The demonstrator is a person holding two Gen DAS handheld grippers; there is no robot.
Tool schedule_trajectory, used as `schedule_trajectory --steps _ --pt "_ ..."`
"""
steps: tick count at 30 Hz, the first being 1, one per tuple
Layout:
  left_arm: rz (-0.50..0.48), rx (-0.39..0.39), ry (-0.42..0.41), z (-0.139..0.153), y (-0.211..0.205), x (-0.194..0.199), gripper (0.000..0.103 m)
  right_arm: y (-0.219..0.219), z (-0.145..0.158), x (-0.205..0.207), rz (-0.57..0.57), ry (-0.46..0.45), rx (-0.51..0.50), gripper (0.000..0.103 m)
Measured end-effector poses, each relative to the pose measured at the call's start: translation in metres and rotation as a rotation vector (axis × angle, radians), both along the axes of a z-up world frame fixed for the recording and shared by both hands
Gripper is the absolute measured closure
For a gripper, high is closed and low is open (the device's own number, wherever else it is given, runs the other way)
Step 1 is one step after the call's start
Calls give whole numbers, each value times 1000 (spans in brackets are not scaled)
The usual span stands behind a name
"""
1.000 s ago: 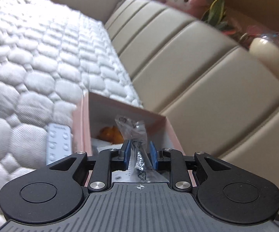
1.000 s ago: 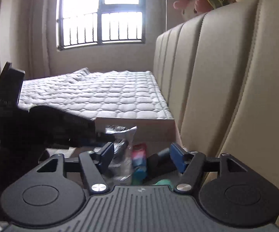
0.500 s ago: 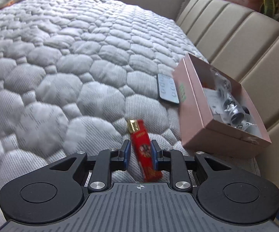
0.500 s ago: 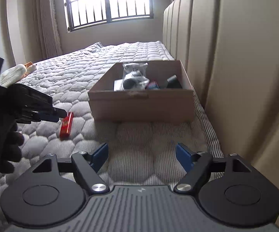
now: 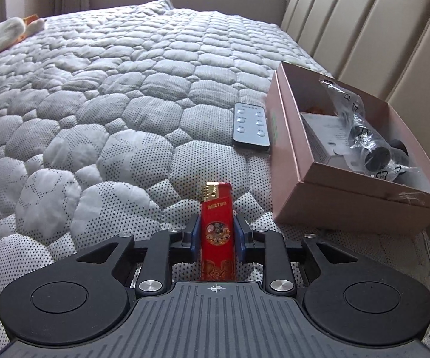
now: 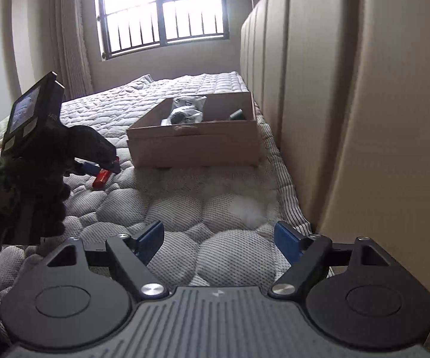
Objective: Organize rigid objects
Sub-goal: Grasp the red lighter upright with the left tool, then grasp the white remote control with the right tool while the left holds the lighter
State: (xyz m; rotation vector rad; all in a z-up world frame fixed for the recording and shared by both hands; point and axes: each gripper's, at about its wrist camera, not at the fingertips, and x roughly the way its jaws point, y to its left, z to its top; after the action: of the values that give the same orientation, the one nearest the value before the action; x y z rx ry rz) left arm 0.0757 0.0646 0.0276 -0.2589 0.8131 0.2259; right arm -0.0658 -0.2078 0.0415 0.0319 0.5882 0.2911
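Lighter (image 5: 216, 232), red with gold cap, sits lengthwise between blue pads (image 5: 195, 235) of left gripper (image 5: 216, 234), cap end pointing away from camera, lower end hidden behind gripper body. Left jaws nearly closed and opening at this moment; pads right against lighter's sides, cannot tell whether still pressing. From right wrist view, same lighter (image 6: 101, 177) seen lying on quilted mattress (image 5: 95, 125) under left gripper's (image 6: 103, 167) tips, gloved hand (image 6: 45, 173) wrapped round that tool. Right gripper (image 6: 218, 237) wide apart and opening further, nothing between jaws, only mattress (image 6: 230, 208) below. Pink cardboard box (image 5: 349, 203) on mattress to right of lighter, hard against beige padded headboard (image 5: 364, 38); open top, holds crinkled clear plastic bag (image 5: 355, 125) with dark cylindrical parts, white card underneath, something orange at far end, too small to identify. Grey remote (image 5: 250, 126) flat on mattress just beside box's left wall, beyond lighter. White soft item (image 5: 3, 35) at far left edge of bed, unclear what. Barred window (image 6: 164, 15) behind bed in right wrist view; same box (image 6: 197, 143) there ahead, near headboard (image 6: 349, 119).
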Motion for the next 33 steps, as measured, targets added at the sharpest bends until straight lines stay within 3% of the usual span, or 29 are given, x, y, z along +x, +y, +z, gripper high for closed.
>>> schedule_trajectory --steps 12,18,23,30,32,33 --pt "-222 -106 -8 11 -36 -83 77 -6 -10 -4 17 38 20 21" --pt "-251 -154 -38 10 -37 -105 77 3 -8 -12 29 25 -31 21" --pt "-265 -142 -71 17 -26 -115 77 20 9 0 18 17 -104 21" --pt "-267 -166 -129 21 2 -120 77 51 50 52 37 54 -141 22" --pt "-254 -166 -123 19 9 -115 77 67 64 70 52 56 -161 29" --pt "-245 -151 -121 18 11 -113 77 78 72 81 62 58 -172 43"
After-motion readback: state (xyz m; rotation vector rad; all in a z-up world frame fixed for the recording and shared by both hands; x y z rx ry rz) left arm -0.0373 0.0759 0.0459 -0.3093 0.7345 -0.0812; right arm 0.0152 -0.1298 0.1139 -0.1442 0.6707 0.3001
